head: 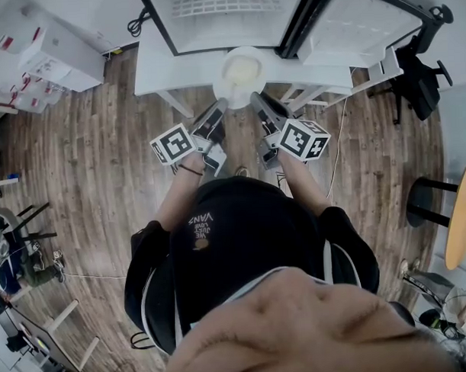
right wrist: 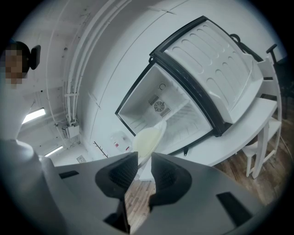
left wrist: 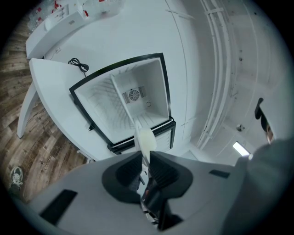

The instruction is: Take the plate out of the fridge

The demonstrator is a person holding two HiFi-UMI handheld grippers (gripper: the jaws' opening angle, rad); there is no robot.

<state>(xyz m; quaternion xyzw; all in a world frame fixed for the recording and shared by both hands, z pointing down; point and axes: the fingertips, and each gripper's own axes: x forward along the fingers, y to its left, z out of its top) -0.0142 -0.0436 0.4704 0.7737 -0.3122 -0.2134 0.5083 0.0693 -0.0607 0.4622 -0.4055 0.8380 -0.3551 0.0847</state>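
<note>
A pale round plate [head: 242, 72] hangs in the air just in front of the open white fridge [head: 225, 15], outside its black-framed opening. My left gripper [head: 221, 105] is shut on the plate's near left rim. My right gripper [head: 257, 98] is shut on its near right rim. In the left gripper view the plate [left wrist: 144, 139] shows edge-on, pinched between the dark pads of that gripper [left wrist: 146, 159], with the bare fridge interior [left wrist: 133, 98] beyond. The right gripper view shows the plate [right wrist: 149, 139] tilted and clamped by the gripper [right wrist: 144, 164], and the fridge door [right wrist: 216, 59] swung open.
The fridge stands on a white table [head: 159, 71] over a wood floor. White boxes [head: 53, 49] sit at the far left. A black office chair [head: 424, 79], a black stool [head: 424, 201] and a round wooden tabletop [head: 464, 215] are at the right.
</note>
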